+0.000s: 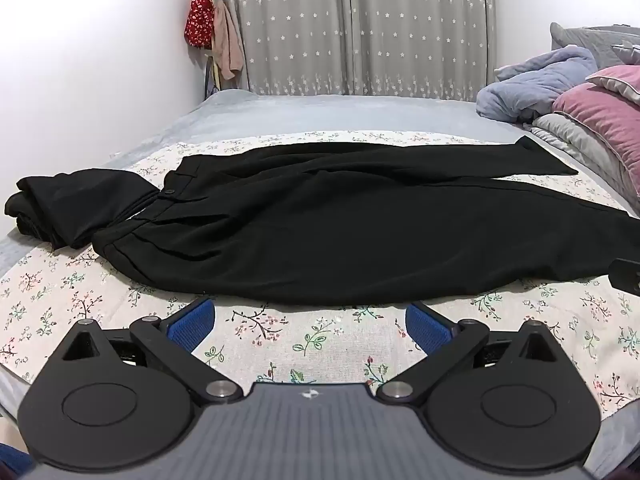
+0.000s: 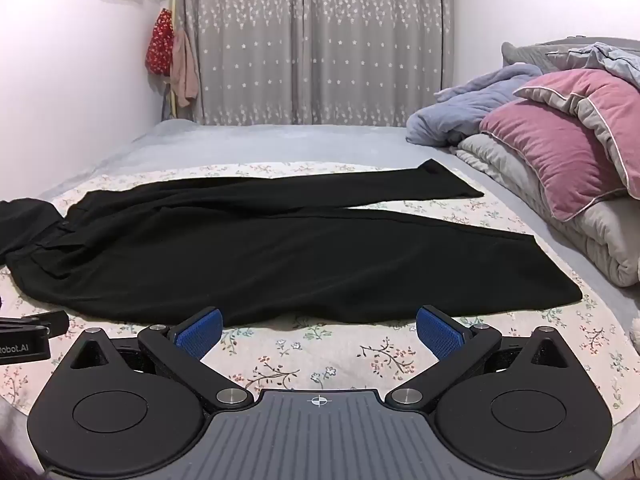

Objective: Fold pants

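Left wrist view looks down over the left gripper (image 1: 308, 320), its blue pads (image 1: 198, 322) spread wide and nothing between them; they hover above a floral sheet (image 1: 280, 344), just short of the near edge of the pants (image 1: 320, 232). Those black pants lie flat and unfolded across the sheet, waistband with its button at the left, both legs running to the right; the far leg angles away from the near one, so a wedge of sheet shows between the hems. A second black garment (image 1: 68, 208) lies bunched at the left, touching the waistband. Right wrist view shows the right gripper (image 2: 320, 330) released as well, pads wide apart over bare sheet, close to the near leg (image 2: 360, 272) without touching it; part of the left gripper's black body juts in at that view's left edge. At the right of the bed sit pink pillows (image 2: 560, 152) on a grey quilt (image 2: 600, 240), with a pale blue blanket (image 2: 460, 116) behind; grey starred curtains (image 2: 312, 48) hang at the far wall, and red and pink cloths hang in the corner.
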`<state>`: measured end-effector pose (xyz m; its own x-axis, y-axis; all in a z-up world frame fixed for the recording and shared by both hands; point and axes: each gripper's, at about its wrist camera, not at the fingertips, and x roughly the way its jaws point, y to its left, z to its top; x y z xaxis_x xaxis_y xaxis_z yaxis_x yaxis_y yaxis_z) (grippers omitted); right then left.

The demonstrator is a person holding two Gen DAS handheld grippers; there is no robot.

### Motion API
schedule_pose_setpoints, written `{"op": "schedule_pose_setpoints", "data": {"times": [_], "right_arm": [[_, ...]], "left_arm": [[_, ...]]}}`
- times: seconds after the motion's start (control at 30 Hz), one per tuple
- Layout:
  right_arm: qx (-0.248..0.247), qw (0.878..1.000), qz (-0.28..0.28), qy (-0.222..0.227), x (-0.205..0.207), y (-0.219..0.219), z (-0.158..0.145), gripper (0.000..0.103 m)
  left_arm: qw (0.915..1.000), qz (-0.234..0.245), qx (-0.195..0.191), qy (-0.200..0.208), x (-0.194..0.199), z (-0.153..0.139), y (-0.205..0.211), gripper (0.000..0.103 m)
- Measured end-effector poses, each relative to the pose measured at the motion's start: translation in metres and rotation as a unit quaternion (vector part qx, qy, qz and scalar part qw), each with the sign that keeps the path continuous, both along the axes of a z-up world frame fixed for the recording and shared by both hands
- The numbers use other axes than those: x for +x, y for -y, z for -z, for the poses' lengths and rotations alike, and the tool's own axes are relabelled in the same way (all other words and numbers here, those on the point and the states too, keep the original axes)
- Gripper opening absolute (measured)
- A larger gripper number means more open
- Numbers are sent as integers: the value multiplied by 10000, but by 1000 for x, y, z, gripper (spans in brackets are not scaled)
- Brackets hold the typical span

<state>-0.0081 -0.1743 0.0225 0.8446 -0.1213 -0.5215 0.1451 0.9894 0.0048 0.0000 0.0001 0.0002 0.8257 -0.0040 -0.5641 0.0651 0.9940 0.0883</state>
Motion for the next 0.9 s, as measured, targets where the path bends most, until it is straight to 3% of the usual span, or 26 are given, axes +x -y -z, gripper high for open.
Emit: {"op": "schedule_pose_setpoints", "data": {"times": [0.9], "right_arm": [[-92,9999,144,-21,0,8,3,103]], "left_arm": [[9998,-64,-163,-130,4,3,-6,101]]}}
